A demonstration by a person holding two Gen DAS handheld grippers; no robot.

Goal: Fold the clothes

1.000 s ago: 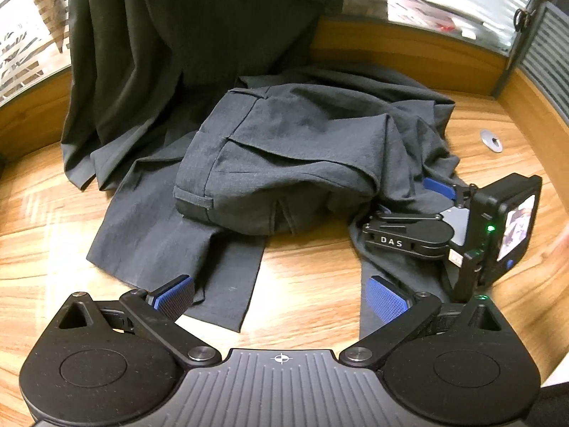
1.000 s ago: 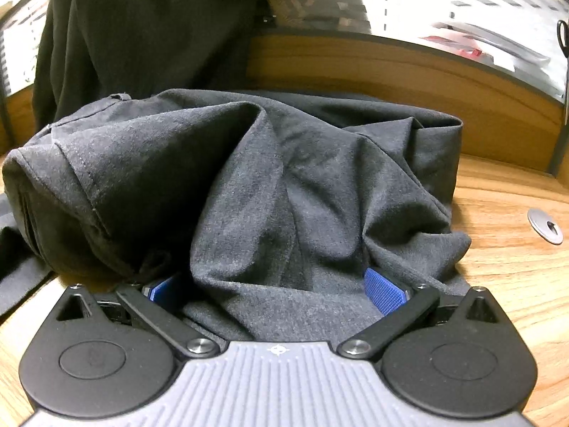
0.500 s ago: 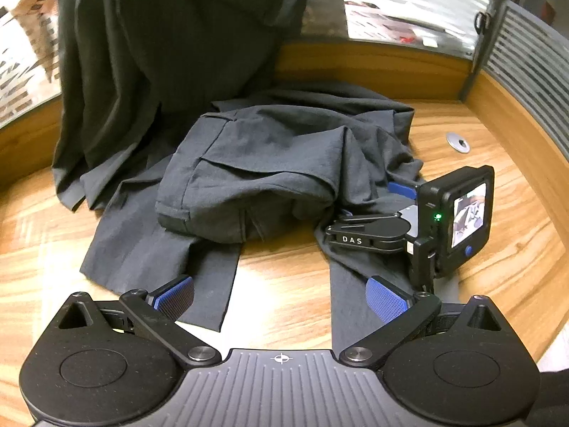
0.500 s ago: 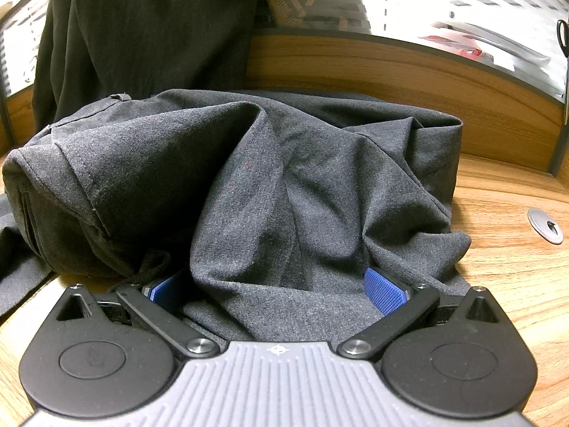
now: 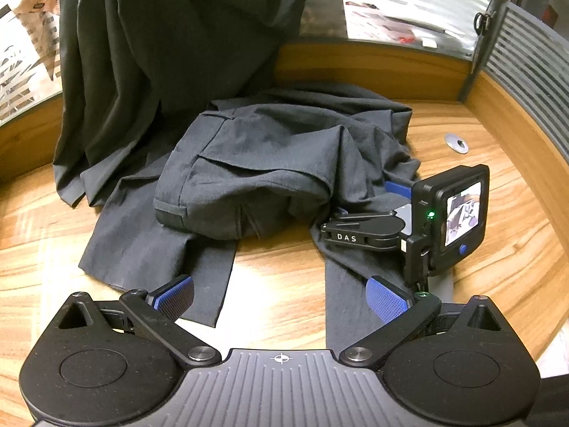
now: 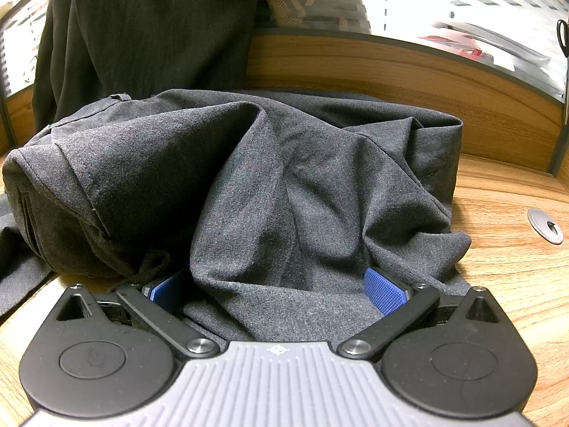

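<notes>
The jaws of the left gripper (image 5: 279,297) are spread wide above the wooden desk (image 5: 281,284). Those of the right gripper (image 6: 277,293) are spread around bunched cloth of the dark grey trousers (image 5: 270,167). The trousers are heaped mid-desk, legs running toward the near edge.

An office cubicle: a curved wooden desk (image 5: 277,284) with a cable grommet (image 5: 456,142) at 2 o'clock, ringed by striped glass partitions (image 5: 419,3) at 12 o'clock.

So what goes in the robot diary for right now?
left gripper: open, empty | right gripper: open around trousers | fold: not done
</notes>
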